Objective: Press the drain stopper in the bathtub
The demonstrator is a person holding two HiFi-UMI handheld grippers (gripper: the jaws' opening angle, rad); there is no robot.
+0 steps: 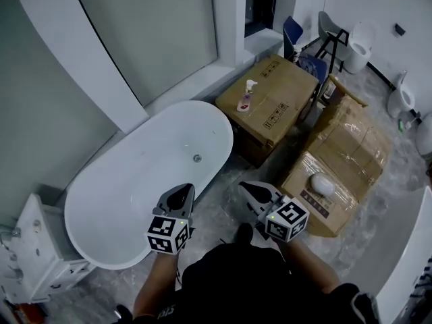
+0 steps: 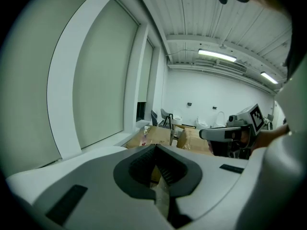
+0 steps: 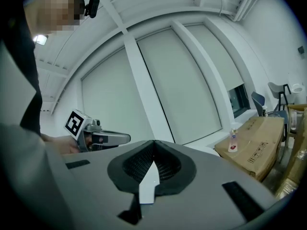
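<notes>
A white oval bathtub (image 1: 108, 221) lies in the head view, and its round metal drain stopper (image 1: 196, 158) sits on the tub floor toward the far end. My left gripper (image 1: 182, 193) hovers over the tub's near rim, short of the stopper, with its jaws together and nothing between them. My right gripper (image 1: 252, 190) is outside the tub, above the floor to the right, also shut and empty. In the left gripper view the left gripper's (image 2: 155, 147) jaw tips meet. The right gripper's (image 3: 154, 142) tips also meet in its own view. Neither gripper view shows the stopper.
Cardboard boxes (image 1: 277, 93) stand beyond the tub's right end, one carrying a spray bottle (image 1: 247, 94). More wrapped boxes (image 1: 351, 147) sit at the right. A white cabinet (image 1: 34, 248) stands at the left. Chairs (image 1: 331, 32) and toilets (image 1: 360, 46) are farther back.
</notes>
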